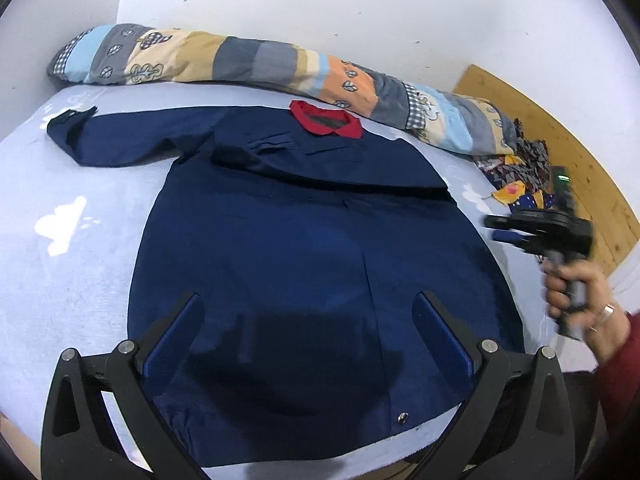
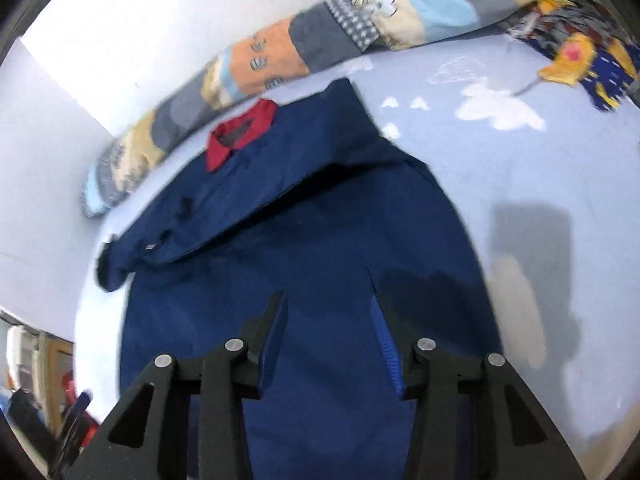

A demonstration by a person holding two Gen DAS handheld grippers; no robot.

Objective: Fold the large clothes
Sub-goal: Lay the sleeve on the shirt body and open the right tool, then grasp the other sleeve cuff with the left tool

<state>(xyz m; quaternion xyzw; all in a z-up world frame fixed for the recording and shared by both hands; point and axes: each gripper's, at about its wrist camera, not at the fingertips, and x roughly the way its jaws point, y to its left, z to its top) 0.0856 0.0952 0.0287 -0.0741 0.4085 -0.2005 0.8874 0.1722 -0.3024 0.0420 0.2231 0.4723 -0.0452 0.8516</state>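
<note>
Navy coat (image 1: pixel 304 240) lies flat on the bed (image 1: pixel 80 248); I see both my left hand-held gripper (image 1: pixel 306 312) and right hand-held gripper (image 2: pixel 330 312) open, empty, free sheet around its edges.

A home bedroom: bed (image 1: pixel 80 264) with patchwork quilt (image 1: pixel 248 60), wooden floor (image 1: pixel 580 160).

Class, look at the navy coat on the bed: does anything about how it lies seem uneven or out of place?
Yes. The navy coat lies lopsided: one sleeve is folded across the chest, while the other sleeve still sticks straight out over the bed sheet.
</note>
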